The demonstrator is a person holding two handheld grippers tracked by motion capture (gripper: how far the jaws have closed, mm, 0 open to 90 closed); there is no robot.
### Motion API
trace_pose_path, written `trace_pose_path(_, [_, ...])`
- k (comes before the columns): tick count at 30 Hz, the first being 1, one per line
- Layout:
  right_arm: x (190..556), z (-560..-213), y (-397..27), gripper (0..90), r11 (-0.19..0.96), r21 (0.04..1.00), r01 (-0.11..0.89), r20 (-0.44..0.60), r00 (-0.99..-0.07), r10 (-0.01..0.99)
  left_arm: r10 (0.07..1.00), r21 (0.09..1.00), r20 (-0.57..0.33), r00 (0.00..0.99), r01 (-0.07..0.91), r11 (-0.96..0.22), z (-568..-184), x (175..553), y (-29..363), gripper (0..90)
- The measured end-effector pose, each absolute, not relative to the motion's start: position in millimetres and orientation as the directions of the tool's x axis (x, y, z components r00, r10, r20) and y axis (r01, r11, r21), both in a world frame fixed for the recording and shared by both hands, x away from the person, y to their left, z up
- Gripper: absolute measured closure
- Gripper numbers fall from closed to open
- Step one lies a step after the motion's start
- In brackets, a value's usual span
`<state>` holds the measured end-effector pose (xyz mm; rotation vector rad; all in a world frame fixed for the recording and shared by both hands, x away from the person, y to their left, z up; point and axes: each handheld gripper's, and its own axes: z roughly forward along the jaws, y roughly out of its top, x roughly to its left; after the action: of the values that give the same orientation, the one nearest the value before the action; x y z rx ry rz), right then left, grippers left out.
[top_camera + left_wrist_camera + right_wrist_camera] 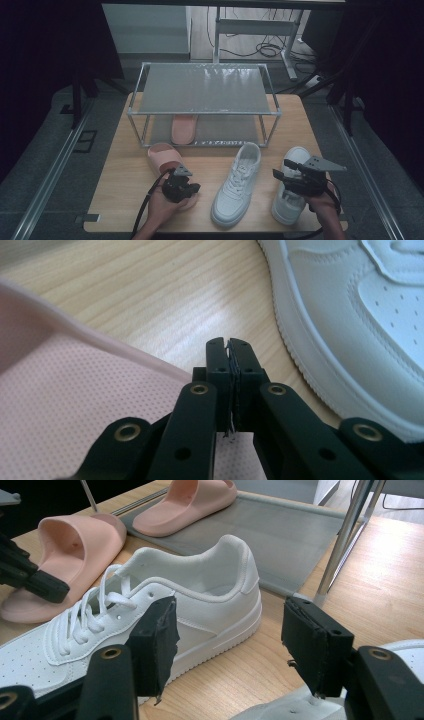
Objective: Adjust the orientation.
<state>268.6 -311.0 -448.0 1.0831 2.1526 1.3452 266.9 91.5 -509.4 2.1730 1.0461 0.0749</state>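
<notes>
Two pink slides are in play: one lies on the lower shelf of the shoe rack (pixel 205 112), toe pointing near, and its mate, the near pink slide (pixel 167 160), rests on the wooden worktop (pixel 125 190) just in front of the rack's left side. The left tool (pixel 182 189) sits at that slide's near end with its jaws pressed together; in the left gripper view they meet over the pink footbed (pixel 75 405) with nothing clearly pinched between them, so I judge it is nudging or lining up the slide rather than carrying it, probably to join its partner on the shelf.

To the right stands a white sneaker (pixel 235 185), laces up, heel toward the rack, well placed for a later pick. Farther right is the second white sneaker (pixel 290 187), with the right tool (pixel 285 175) hovering over it, jaws spread wide and gripping nothing. In the right gripper view those open pads (pixel 160 635) frame the middle sneaker's heel (pixel 235 570), which suggests the right hand is waiting its turn. The rack's top shelf (pixel 205 90) is bare.
</notes>
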Motion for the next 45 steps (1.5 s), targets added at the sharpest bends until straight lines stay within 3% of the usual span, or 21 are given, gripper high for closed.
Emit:
trace_pose_path(23, [268.7,-448.7,-310.1,39.6,0.247,0.878,0.410,0.077,-0.631,0.772,0.712,0.595,-0.214,0.669,0.667,-0.448,-505.7,232.9,132.7,88.3])
trace_pose_path(45, [268.9,-449.7,-308.2,39.6,0.251,0.876,0.412,0.078,-0.633,0.770,0.730,0.584,-0.213,0.650,0.683,-0.438,-504.7,224.4,153.6,88.3])
